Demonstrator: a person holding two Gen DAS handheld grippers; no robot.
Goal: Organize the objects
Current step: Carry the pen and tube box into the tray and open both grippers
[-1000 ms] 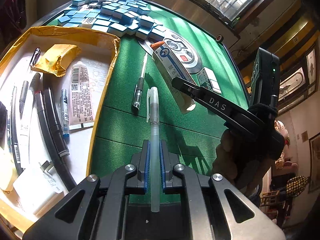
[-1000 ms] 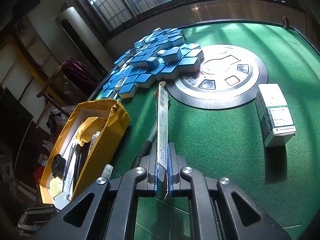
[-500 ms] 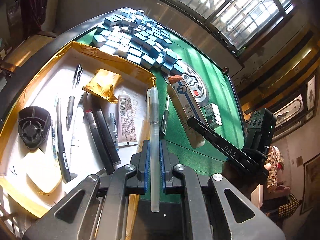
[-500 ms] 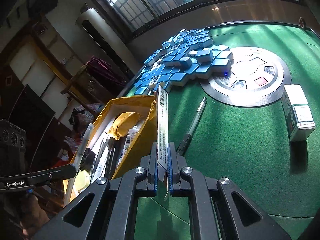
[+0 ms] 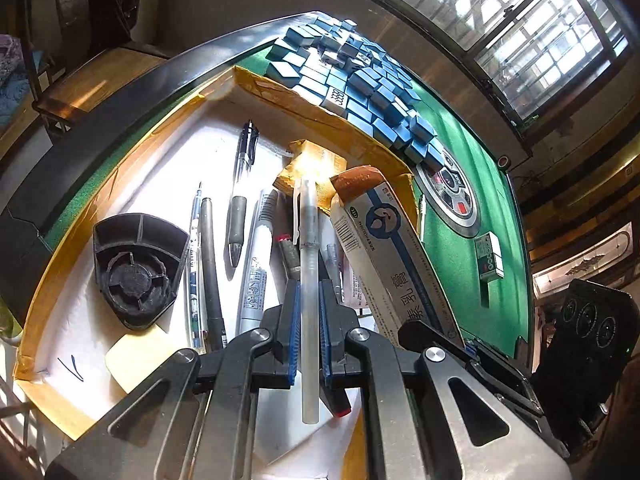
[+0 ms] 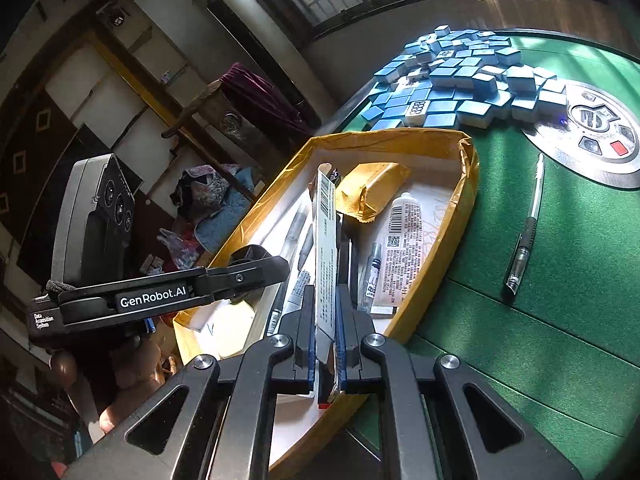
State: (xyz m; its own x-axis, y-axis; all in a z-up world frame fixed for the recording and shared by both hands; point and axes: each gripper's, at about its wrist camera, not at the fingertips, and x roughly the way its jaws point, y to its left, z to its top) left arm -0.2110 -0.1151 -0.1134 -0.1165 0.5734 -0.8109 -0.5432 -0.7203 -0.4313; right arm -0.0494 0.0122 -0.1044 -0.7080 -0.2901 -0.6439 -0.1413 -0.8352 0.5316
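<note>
My left gripper point(image 5: 309, 312) is shut on a frosted white pen point(image 5: 307, 248) and holds it above the yellow-rimmed box point(image 5: 120, 152). My right gripper point(image 6: 325, 312) is shut on a long white and blue carton point(image 6: 326, 236), also over the box point(image 6: 468, 200); the carton also shows in the left wrist view point(image 5: 384, 248). Inside the box lie several pens point(image 5: 240, 196), a white tube point(image 6: 398, 240), a yellow packet point(image 6: 372, 188) and a black holder point(image 5: 136, 268). A clear pen point(image 6: 528, 232) lies on the green felt to the right of the box.
A heap of blue mahjong tiles point(image 6: 460, 80) lies beyond the box. A round silver centre panel point(image 6: 600, 136) is set in the green table. A small green and white box point(image 5: 490, 256) stands on the felt at the right.
Both grippers have moved left from over the green felt to over the box, carrying the pen and the carton. The clear pen stays on the felt.
</note>
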